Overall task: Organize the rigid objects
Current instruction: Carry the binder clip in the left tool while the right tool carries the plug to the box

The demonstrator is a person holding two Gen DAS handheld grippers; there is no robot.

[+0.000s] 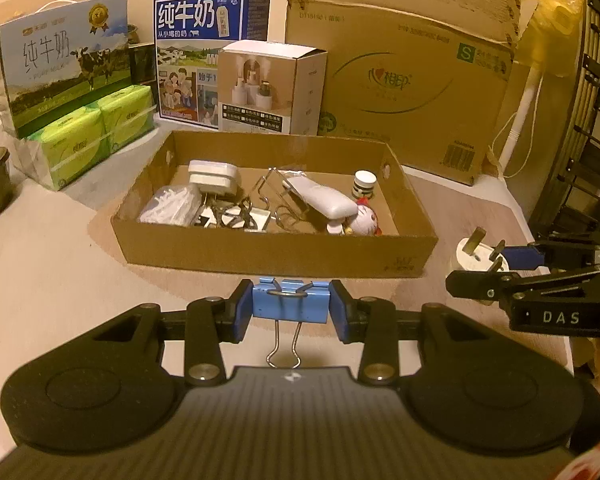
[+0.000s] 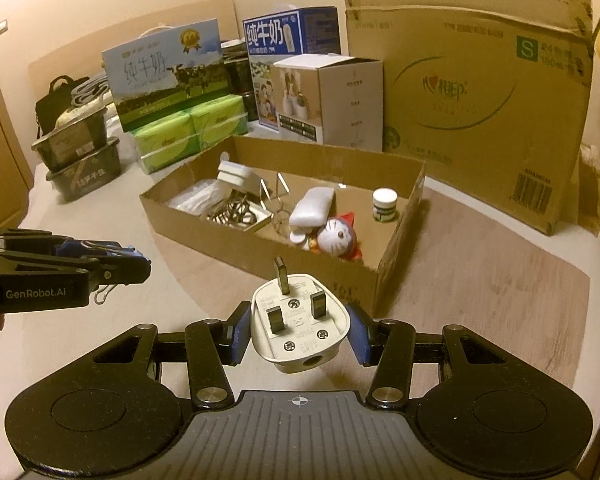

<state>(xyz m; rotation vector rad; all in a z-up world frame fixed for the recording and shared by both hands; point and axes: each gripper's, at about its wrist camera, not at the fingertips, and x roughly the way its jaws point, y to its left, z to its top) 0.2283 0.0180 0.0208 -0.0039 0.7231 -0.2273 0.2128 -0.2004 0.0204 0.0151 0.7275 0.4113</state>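
Note:
My left gripper [image 1: 291, 307] is shut on a blue binder clip [image 1: 290, 302], its wire handles hanging below the pads. It is held above the table, just short of the near wall of an open shallow cardboard box [image 1: 276, 254]. My right gripper [image 2: 299, 330] is shut on a white three-pin plug [image 2: 298, 322], pins facing up, in front of the same cardboard box [image 2: 260, 248]. In the left wrist view the right gripper [image 1: 496, 266] with the plug [image 1: 476, 254] shows at the right. In the right wrist view the left gripper [image 2: 136, 260] shows at the left.
Inside the box lie a white adapter [image 1: 212, 176], a plastic bag [image 1: 170, 204], wire clips [image 1: 236, 214], a white case [image 1: 324, 198], a small jar [image 1: 365, 184] and a cat figurine [image 1: 366, 220]. Milk cartons [image 1: 64, 56], green tissue packs [image 1: 96, 132] and a large carton [image 1: 412, 64] stand behind it.

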